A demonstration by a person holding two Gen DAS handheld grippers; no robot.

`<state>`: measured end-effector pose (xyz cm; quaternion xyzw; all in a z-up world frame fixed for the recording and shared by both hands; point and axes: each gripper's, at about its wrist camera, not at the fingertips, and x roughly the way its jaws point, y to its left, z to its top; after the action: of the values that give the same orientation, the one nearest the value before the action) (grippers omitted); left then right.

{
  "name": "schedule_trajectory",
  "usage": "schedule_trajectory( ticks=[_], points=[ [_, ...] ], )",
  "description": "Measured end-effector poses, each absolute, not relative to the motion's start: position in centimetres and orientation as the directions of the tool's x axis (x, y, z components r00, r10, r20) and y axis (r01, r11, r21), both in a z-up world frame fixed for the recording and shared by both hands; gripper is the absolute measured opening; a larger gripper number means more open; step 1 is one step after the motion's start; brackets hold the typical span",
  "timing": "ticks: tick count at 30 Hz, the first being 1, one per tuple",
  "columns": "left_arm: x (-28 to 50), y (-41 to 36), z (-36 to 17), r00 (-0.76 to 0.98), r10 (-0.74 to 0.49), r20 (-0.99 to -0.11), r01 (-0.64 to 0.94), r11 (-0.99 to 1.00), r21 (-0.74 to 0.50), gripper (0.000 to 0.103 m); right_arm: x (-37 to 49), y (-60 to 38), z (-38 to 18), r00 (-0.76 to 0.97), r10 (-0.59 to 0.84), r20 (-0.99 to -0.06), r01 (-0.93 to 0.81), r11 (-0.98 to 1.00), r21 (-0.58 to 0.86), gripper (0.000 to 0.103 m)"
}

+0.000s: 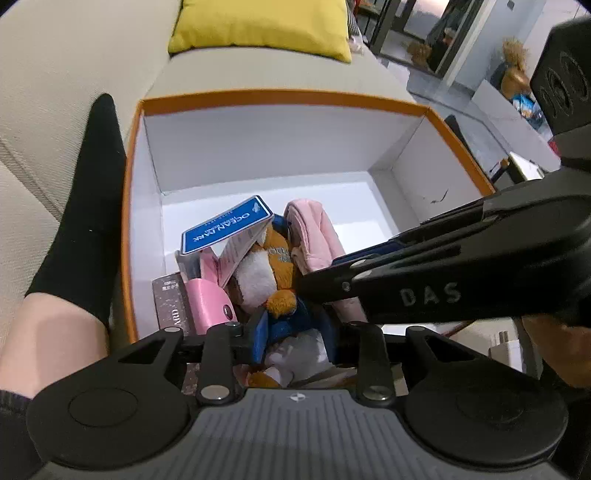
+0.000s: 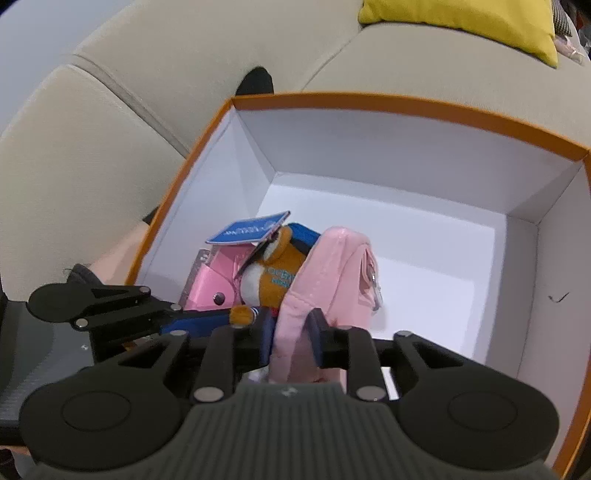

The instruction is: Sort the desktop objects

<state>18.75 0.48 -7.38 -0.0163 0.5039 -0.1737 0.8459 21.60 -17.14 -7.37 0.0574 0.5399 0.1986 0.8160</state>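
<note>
An orange-rimmed white box (image 1: 280, 96) (image 2: 406, 105) stands by the sofa. Inside lie an orange and white plush toy (image 1: 273, 266) (image 2: 275, 275) with a blue tag (image 1: 225, 230) (image 2: 249, 232), a pink pouch (image 1: 314, 232) (image 2: 332, 273), a pink case (image 1: 208, 304) (image 2: 210, 291) and a dark small box (image 1: 171, 302). My left gripper (image 1: 295, 334) (image 2: 221, 321) is shut on the plush toy's lower end, inside the box. My right gripper (image 2: 291, 339) is shut on the pink pouch's near end; it crosses the left wrist view (image 1: 325, 280) from the right.
A beige sofa (image 1: 74, 74) (image 2: 110, 129) with a yellow cushion (image 1: 262, 26) (image 2: 461, 22) lies behind the box. A leg in a black sock (image 1: 88, 206) rests left of the box. The box's right half has bare white floor (image 2: 424, 266).
</note>
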Motion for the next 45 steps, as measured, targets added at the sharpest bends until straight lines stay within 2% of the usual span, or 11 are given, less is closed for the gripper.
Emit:
schedule_trajectory(
  ticks=[1, 9, 13, 15, 24, 26, 30, 32, 37, 45],
  points=[
    [18.6, 0.7, -7.3, 0.437, -0.318, -0.841, 0.272, 0.938, -0.214, 0.034, 21.6, -17.3, -7.2, 0.34, 0.396, -0.853, -0.257, 0.911, 0.321, 0.035],
    [17.9, 1.1, -6.9, 0.459, -0.334, -0.823, 0.264, 0.936, -0.233, 0.034, 21.4, -19.6, -5.7, 0.418, 0.418, -0.807, -0.221, 0.908, 0.356, 0.037],
    [18.0, 1.1, -6.9, 0.459, -0.334, -0.823, 0.263, 0.936, -0.233, 0.034, 21.5, -21.5, -6.0, 0.439, 0.353, -0.826, -0.16, 0.936, 0.314, 0.054],
    [17.9, 1.1, -6.9, 0.461, -0.332, -0.823, 0.263, 0.937, -0.231, 0.034, 21.7, -22.2, -7.2, 0.42, 0.3, -0.856, -0.109, 0.954, 0.281, 0.054],
    [17.8, 1.2, -6.9, 0.461, -0.332, -0.823, 0.254, 0.938, -0.236, 0.034, 21.0, -24.2, -8.5, 0.363, 0.405, -0.839, -0.058, 0.909, 0.413, 0.049],
    [17.8, 1.2, -6.9, 0.462, -0.332, -0.822, 0.252, 0.938, -0.236, 0.034, 20.9, -24.8, -8.8, 0.341, 0.45, -0.825, -0.044, 0.885, 0.464, 0.037],
    [17.8, 1.1, -7.0, 0.462, -0.33, -0.823, 0.249, 0.939, -0.237, 0.034, 20.4, -24.4, -9.0, 0.335, 0.484, -0.808, -0.04, 0.864, 0.501, 0.028],
    [17.8, 1.2, -7.0, 0.465, -0.332, -0.821, 0.247, 0.939, -0.24, 0.034, 19.9, -24.0, -8.3, 0.355, 0.456, -0.816, -0.044, 0.88, 0.472, 0.022],
    [17.6, 1.2, -6.8, 0.472, -0.334, -0.816, 0.248, 0.938, -0.241, 0.034, 18.6, -21.0, -5.7, 0.426, 0.285, -0.859, -0.095, 0.958, 0.271, 0.02],
    [16.8, 1.7, -6.1, 0.495, -0.341, -0.799, 0.236, 0.938, -0.254, 0.034, 19.7, -17.1, -6.9, 0.365, 0.262, -0.893, -0.123, 0.965, 0.233, 0.021]
  ],
)
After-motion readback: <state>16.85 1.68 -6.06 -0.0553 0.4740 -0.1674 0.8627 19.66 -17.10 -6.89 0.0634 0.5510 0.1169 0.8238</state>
